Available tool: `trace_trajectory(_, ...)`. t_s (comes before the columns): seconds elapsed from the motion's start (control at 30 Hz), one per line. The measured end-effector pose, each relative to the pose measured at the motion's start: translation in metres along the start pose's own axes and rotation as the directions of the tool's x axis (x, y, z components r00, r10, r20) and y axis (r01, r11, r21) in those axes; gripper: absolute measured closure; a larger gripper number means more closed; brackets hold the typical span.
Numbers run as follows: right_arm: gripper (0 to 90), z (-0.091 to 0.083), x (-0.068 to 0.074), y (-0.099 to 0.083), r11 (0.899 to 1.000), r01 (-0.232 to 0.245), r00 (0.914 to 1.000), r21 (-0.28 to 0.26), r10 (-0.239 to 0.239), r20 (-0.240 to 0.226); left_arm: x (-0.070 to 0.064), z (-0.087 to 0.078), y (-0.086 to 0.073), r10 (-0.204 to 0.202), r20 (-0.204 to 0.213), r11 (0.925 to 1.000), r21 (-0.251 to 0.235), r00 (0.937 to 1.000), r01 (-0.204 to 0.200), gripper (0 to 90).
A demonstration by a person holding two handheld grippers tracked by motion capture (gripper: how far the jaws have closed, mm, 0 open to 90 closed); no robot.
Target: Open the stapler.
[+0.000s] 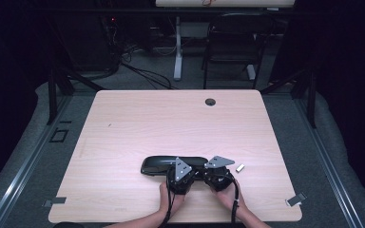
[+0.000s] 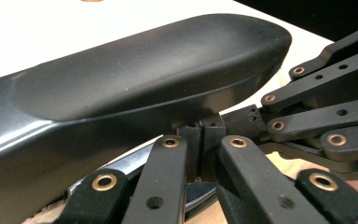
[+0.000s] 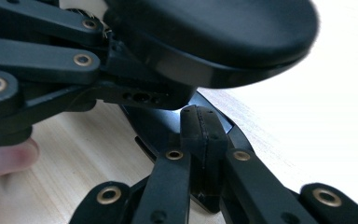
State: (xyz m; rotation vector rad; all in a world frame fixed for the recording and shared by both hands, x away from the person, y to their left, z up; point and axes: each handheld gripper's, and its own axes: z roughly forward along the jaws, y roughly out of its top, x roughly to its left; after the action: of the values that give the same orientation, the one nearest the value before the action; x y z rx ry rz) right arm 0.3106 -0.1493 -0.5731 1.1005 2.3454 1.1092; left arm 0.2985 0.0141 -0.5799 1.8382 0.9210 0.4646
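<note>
Both tongs work at the near edge of a glossy black oblong hard-shell case, seemingly prising its lid from its base.

Low centre of the high view, the left tongs [image 1: 181,167] and right tongs [image 1: 217,168] meet at the black case [image 1: 164,164] on the pale wood counter [image 1: 171,118]. In each gripper view the jaws are pressed together at the lid's underside; whether they pinch anything I cannot tell. Next: probably lift the lid while steadying the base. A small silver block [image 1: 240,167] lies just right. No writing is legible.

Right gripper [image 3: 200,122] jaws together beneath black case [image 3: 223,35]; left gripper [image 3: 51,65] alongside; wooden table [image 3: 88,158]
</note>
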Motion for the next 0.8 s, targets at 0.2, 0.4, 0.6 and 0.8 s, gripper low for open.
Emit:
trace_trajectory(0.2, 90.0, -0.0006, -0.0041, -0.0009, 1.000, -0.018, 0.9997, -0.006, 0.019, 0.016, -0.0018, 0.0008, 0.0021, 0.021, 0.025, 0.9996, 0.017, 0.9995, -0.021, 90.0)
trace_trajectory(0.4, 90.0, -0.0003, -0.0021, -0.0020, 1.000, -0.002, 0.9996, -0.014, 0.002, 0.028, -0.0030, 0.0009, 0.0011, 0.004, -0.008, 1.0000, 0.004, 1.0000, -0.004, 90.0)
trace_trajectory(0.6, 90.0, -0.0005, -0.0018, -0.0018, 1.000, 0.001, 0.9998, -0.010, 0.000, 0.021, -0.0014, 0.0004, 0.0008, -0.001, -0.002, 1.0000, 0.002, 1.0000, 0.001, 90.0)
trace_trajectory(0.8, 90.0, -0.0008, -0.0011, -0.0016, 1.000, 0.022, 0.9996, -0.004, -0.022, 0.019, -0.0010, 0.0005, 0.0010, -0.007, -0.008, 1.0000, 0.001, 0.9999, 0.007, 90.0)
